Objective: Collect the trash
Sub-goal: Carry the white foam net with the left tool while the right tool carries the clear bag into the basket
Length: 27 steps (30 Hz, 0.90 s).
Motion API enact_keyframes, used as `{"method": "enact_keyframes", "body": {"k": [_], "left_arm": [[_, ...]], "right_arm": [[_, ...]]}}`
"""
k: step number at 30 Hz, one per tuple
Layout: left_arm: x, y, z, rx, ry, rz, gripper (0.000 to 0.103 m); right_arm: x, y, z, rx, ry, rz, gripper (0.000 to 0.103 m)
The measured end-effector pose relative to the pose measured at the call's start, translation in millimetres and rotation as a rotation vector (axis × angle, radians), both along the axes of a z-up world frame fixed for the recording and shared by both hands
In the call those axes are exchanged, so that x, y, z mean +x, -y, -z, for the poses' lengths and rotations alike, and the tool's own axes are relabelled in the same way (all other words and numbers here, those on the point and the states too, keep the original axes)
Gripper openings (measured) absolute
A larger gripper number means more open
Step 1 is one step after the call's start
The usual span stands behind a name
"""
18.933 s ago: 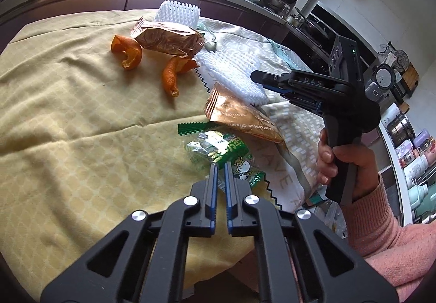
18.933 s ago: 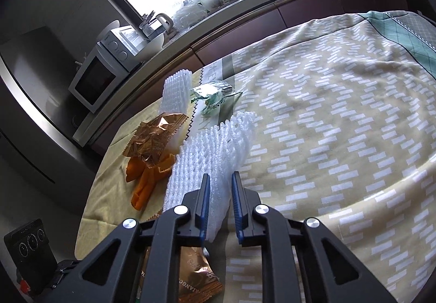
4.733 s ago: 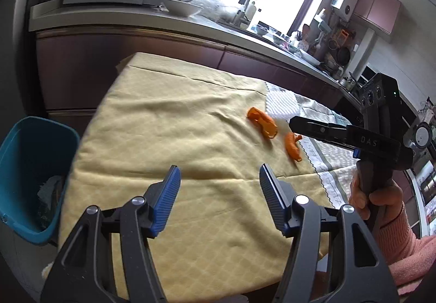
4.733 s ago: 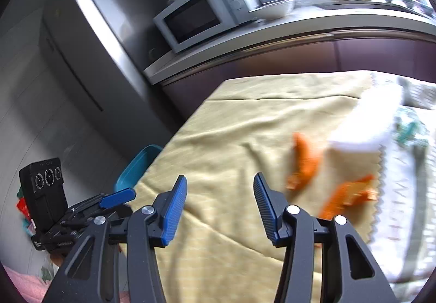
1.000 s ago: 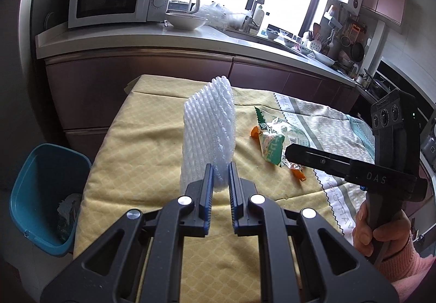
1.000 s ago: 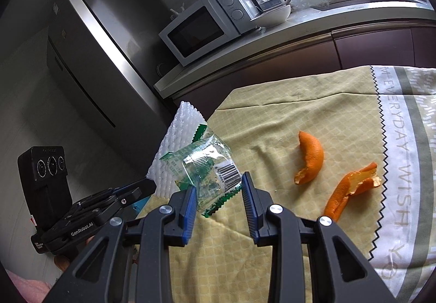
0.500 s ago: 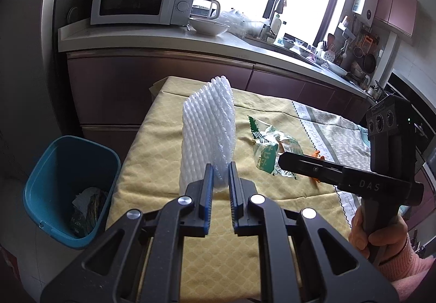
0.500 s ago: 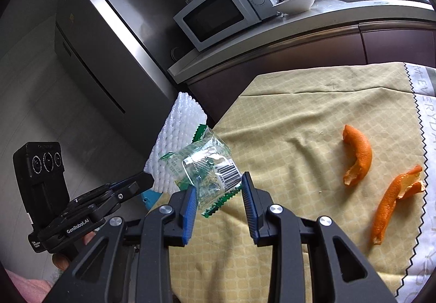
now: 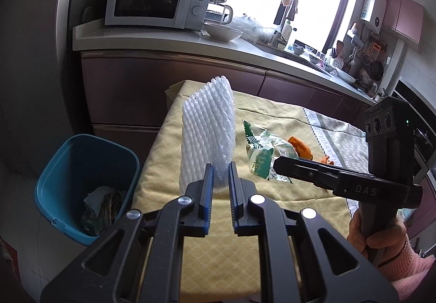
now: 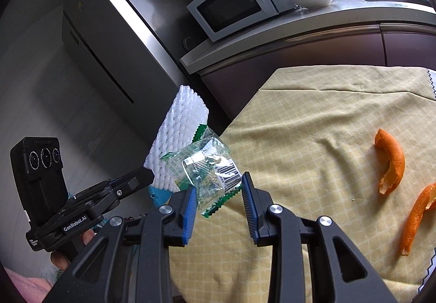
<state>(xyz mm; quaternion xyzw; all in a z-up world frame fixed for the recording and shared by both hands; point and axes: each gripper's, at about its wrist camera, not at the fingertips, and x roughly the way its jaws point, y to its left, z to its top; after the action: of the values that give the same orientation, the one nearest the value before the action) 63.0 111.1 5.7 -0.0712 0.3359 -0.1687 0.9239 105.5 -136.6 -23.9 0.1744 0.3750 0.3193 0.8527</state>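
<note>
a table draped in a yellow lattice-pattern tablecloth (image 10: 313,139) carries the items. a grey-and-white runner with a zigzag edge (image 9: 332,134) overlaps its far-right side in the left wrist view. two orange peels lie directly on the cloth, ahead and right of the right claw: one curved peel (image 10: 391,164), one longer strip (image 10: 417,218) just beside it, nearer the runner edge.
</note>
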Motion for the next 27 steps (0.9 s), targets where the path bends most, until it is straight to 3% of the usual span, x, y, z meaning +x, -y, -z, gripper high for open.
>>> {"method": "enact_keyframes", "body": {"k": [27], "left_arm": [[-5.9,-34.7,4.2,0.023,-0.003,-0.102,0.011]], "right_arm": [[13.9,-47.5,-0.7,-0.024,0.008,-0.089,0.03]]}}
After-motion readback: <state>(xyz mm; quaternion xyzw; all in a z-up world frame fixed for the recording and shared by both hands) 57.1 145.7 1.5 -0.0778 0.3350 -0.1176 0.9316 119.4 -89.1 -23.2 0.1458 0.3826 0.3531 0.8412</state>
